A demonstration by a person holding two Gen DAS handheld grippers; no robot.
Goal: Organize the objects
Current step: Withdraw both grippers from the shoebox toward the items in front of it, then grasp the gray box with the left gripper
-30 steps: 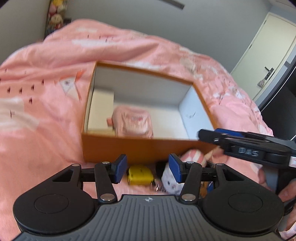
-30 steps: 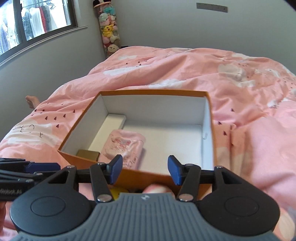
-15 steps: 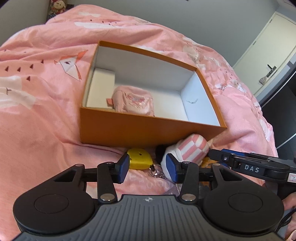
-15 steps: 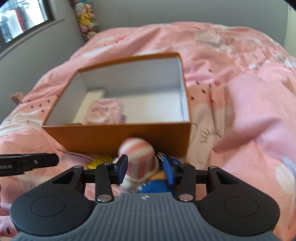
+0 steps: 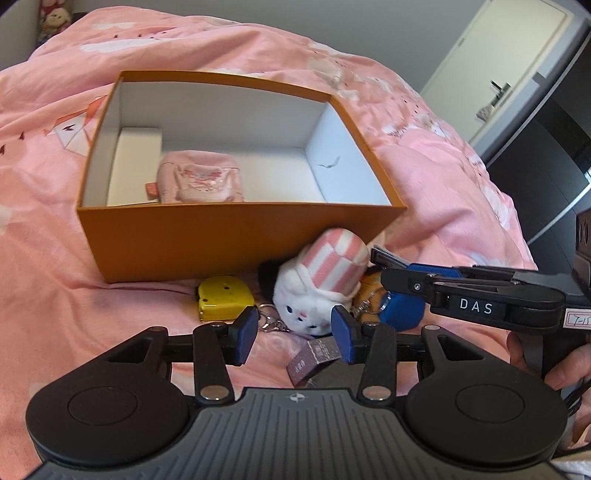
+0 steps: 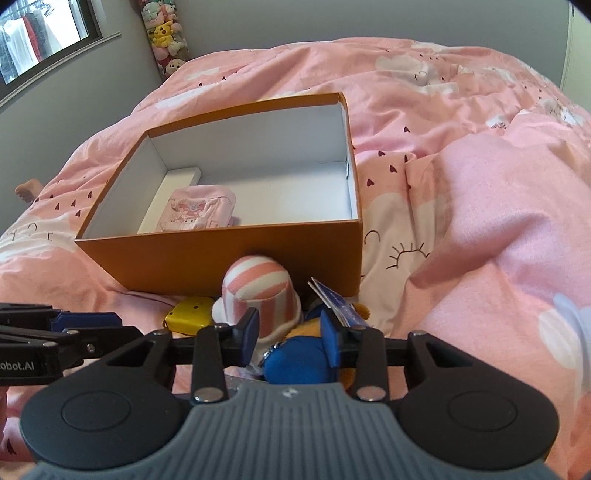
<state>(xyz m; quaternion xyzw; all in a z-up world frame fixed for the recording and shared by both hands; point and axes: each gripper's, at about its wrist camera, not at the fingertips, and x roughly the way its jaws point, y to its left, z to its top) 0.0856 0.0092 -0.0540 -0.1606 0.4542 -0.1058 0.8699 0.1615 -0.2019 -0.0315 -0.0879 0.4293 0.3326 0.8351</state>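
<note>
Lying at the lower centre of both views, a small heap of toys presses against the near wall of the orange box (image 5: 207, 240): a white plush (image 5: 314, 291) with a pink-striped hat, a yellow case (image 5: 221, 299) to its left, and a blue toy (image 6: 299, 360) to its right.

In the right wrist view the right gripper (image 6: 289, 334) is closing, its blue pads at a middling gap with the blue toy and the plush's lower edge between them; whether the pads already press on either I cannot tell.

In the left wrist view the left gripper (image 5: 294, 335) stands half open over the plush's face and a keyring; its right pad sits against a mauve packet (image 5: 314, 358), and nothing is clamped.

Inside the box, at its left end, lie a pink pouch (image 5: 199, 181) and a white inner block (image 5: 136, 155).

Only the left view shows the mauve packet, the keyring, the plush's face (the right view gives just its hat), a door at upper right and a hand (image 5: 554, 365) on the right gripper's handle at right. Only the right view shows a window and stacked plush toys (image 6: 164, 33) at upper left, and a bare foot (image 6: 27, 188) at the left edge. A pink quilt (image 6: 461, 184) lies under everything.
</note>
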